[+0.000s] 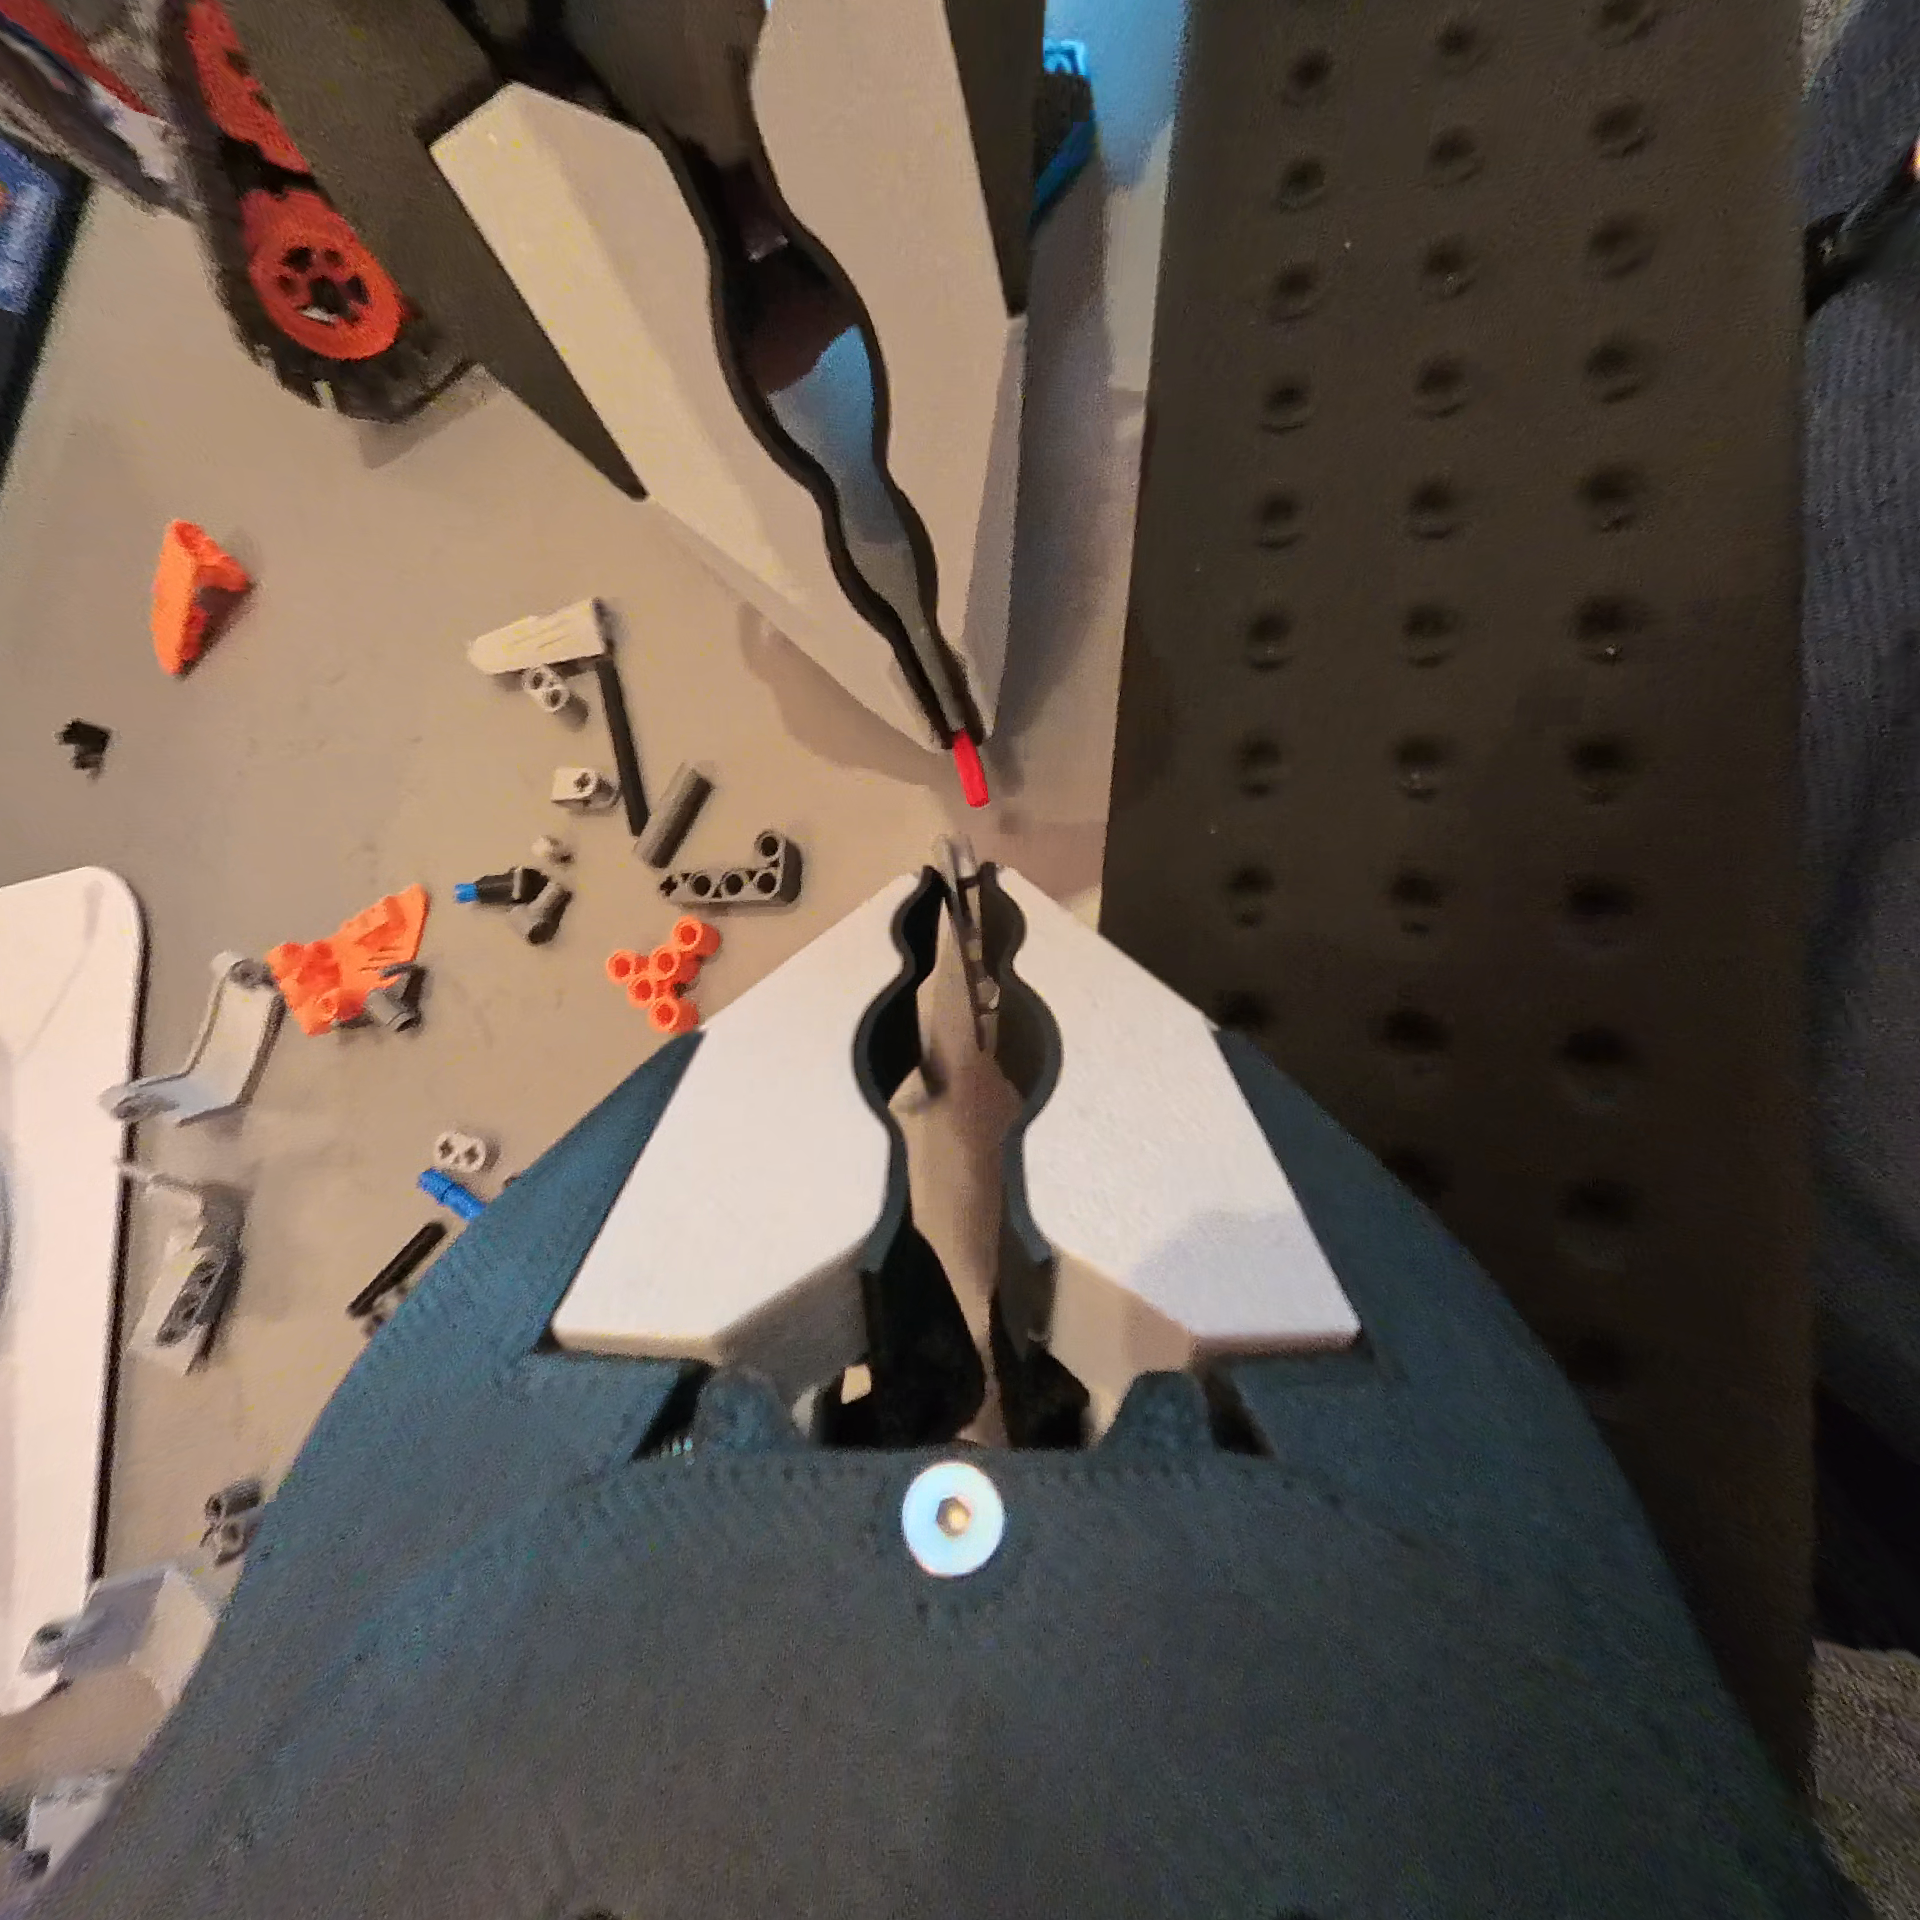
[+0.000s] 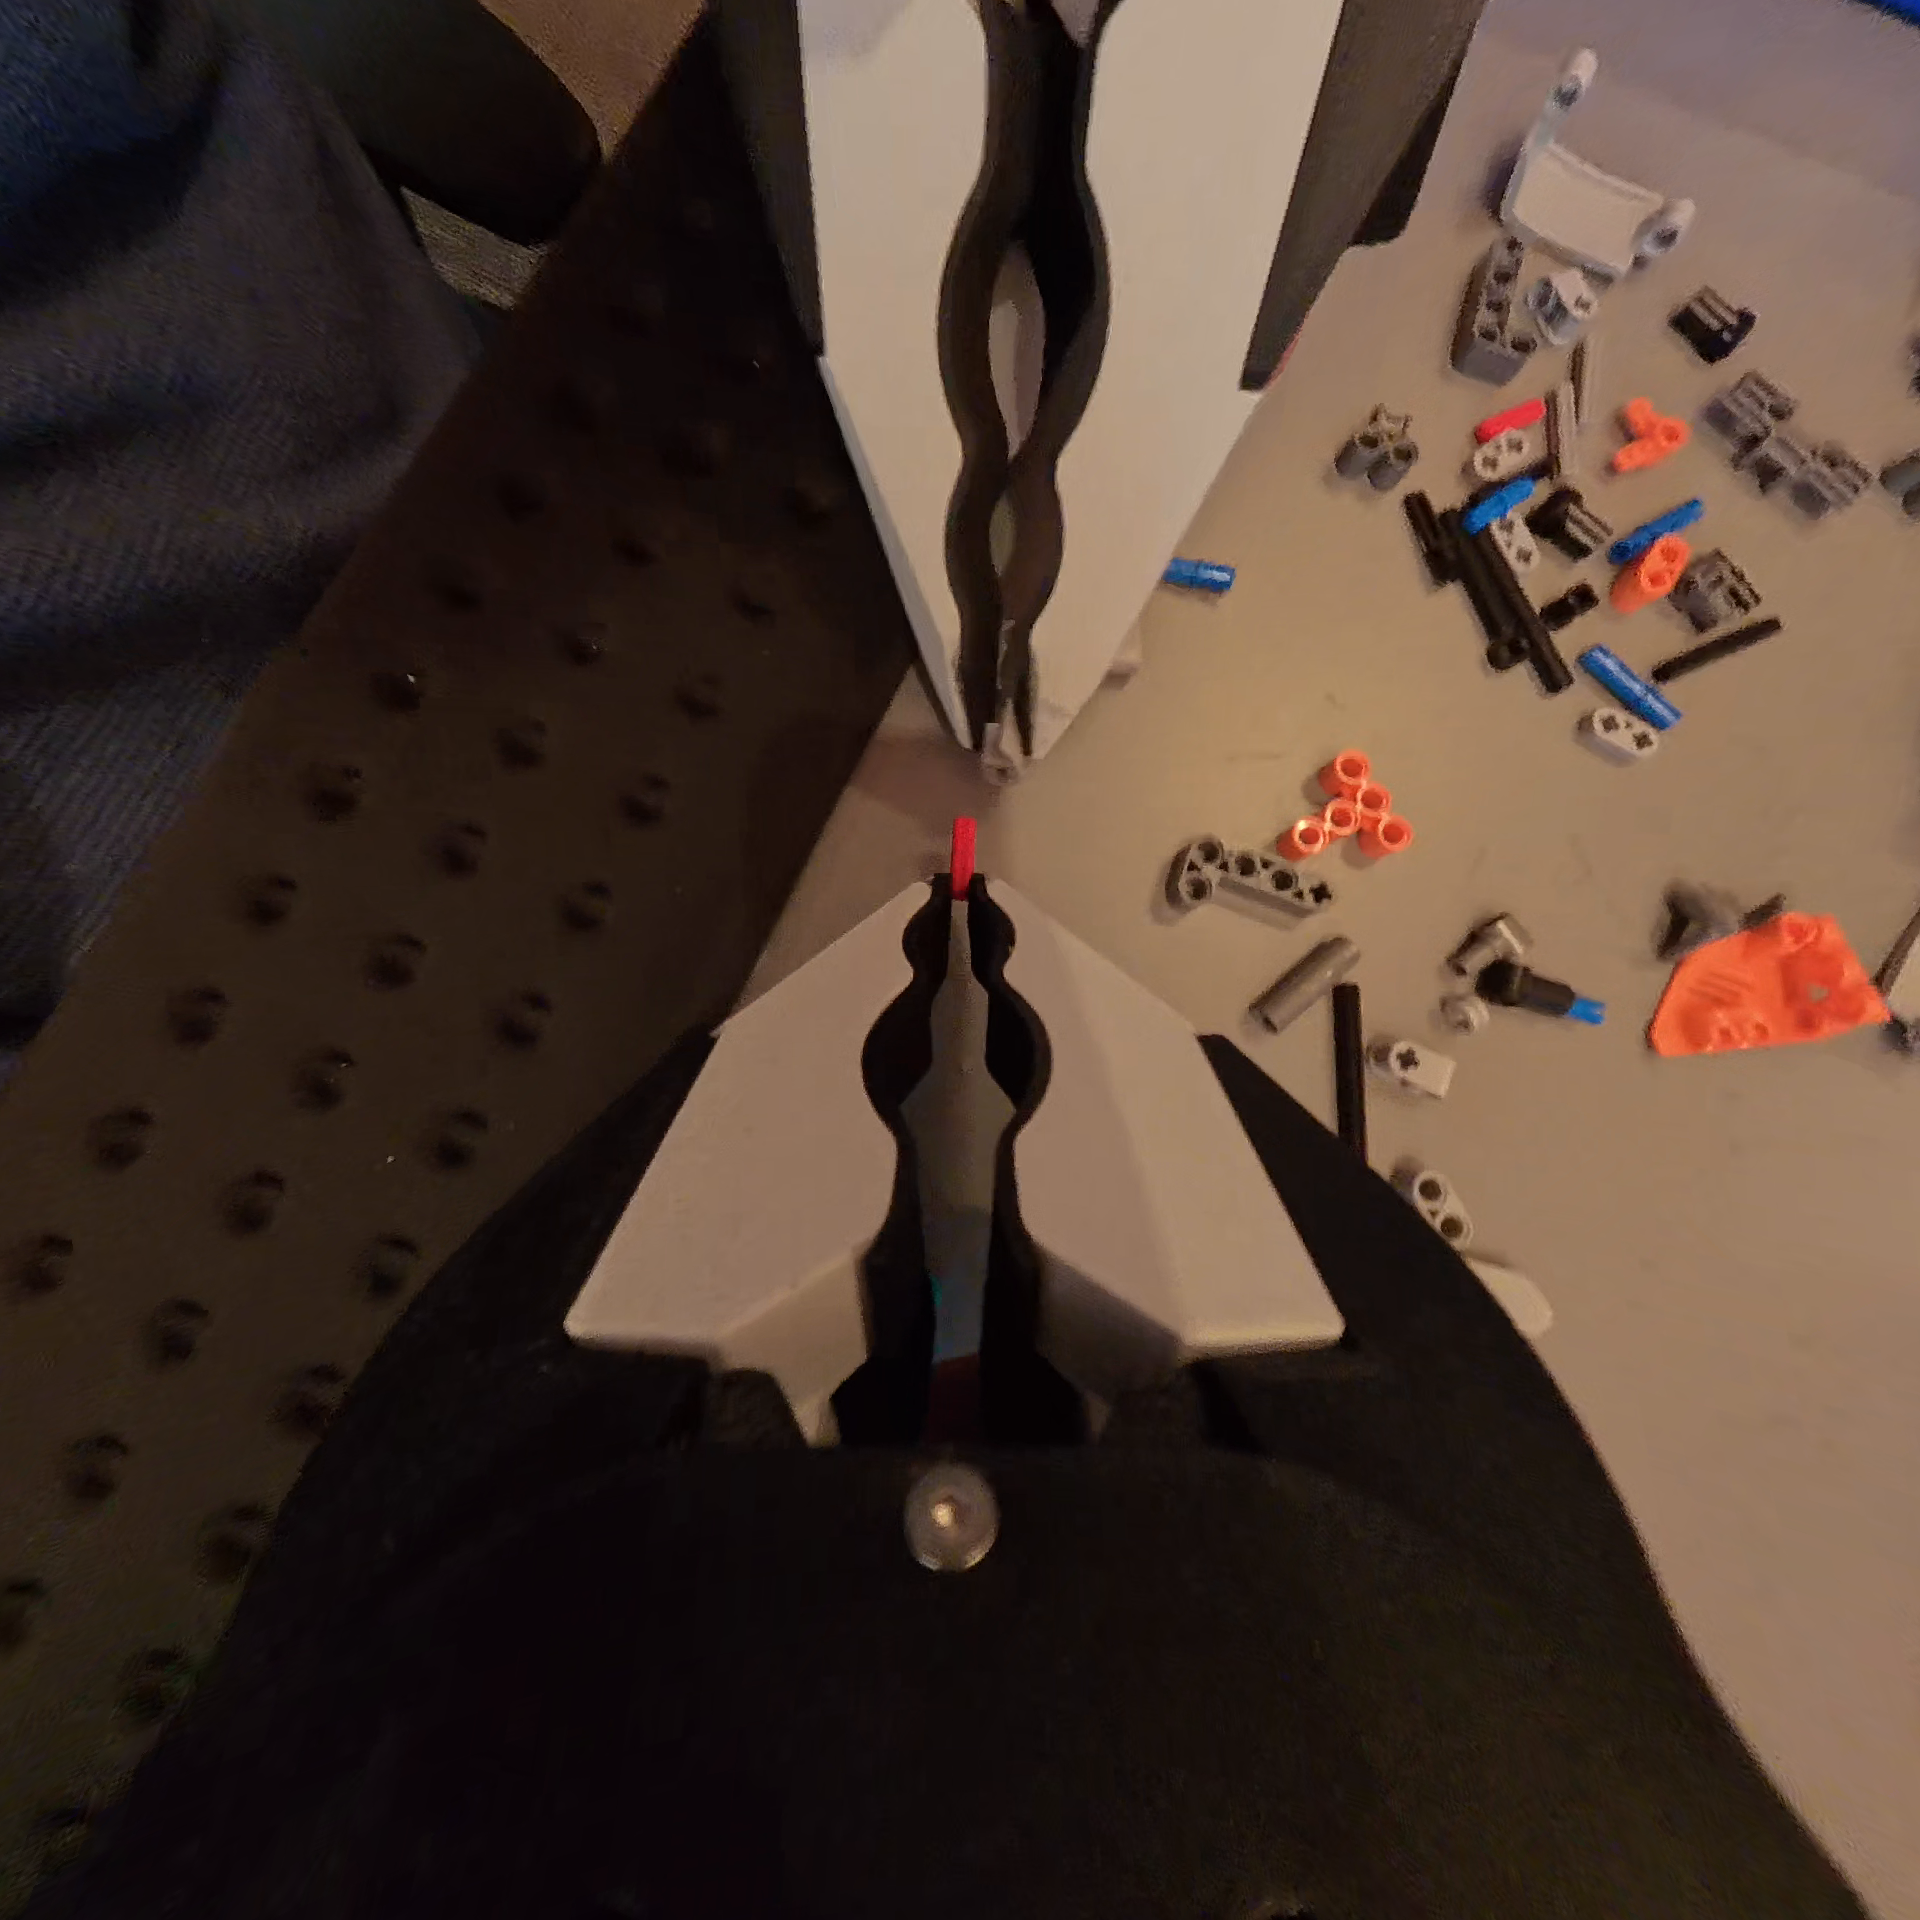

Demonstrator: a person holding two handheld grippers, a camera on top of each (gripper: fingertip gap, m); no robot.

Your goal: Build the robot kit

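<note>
A: The right gripper is pinched tight on a small red pin, its end poking out past the tips and aimed at the left gripper.

B: That one is clamped on a thin grey beam, so the two parts face each other, near but apart, above the tan table. Loose orange connectors lie to the right.

A: Any writing?

B: None readable.

Grey piece — perhaps a beam — mostly hidden.
</note>
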